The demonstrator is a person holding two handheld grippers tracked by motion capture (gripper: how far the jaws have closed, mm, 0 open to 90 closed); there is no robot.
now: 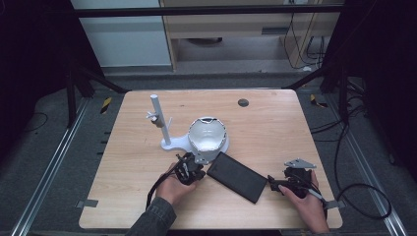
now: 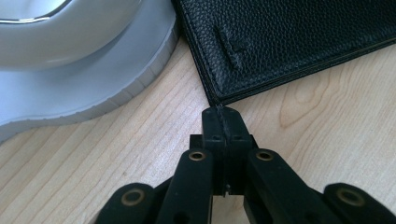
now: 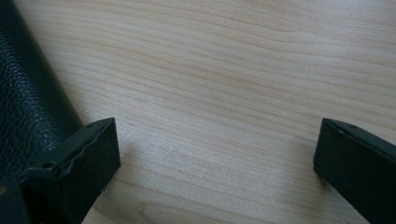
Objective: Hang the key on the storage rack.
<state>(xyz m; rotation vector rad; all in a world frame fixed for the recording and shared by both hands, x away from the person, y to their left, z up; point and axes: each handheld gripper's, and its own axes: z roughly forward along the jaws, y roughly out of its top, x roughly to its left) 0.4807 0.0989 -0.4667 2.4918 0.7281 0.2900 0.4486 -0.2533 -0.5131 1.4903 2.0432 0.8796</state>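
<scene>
A flat rectangular black wallet (image 1: 236,176) of pebbled, stitched leather lies slantwise on the pale, straight-grained wooden table (image 1: 275,128), between the two grippers and just in front of a smooth white moulded stand (image 1: 169,143) with a round bowl-like shell (image 1: 207,136) and an upright post (image 1: 158,117). The left gripper (image 1: 197,172), jaws pressed together on nothing, points at the wallet's near corner. The right gripper (image 1: 272,185) is spread wide, one jaw beside the wallet's edge. Grey floor, metal rails and loose cables surround the table.
</scene>
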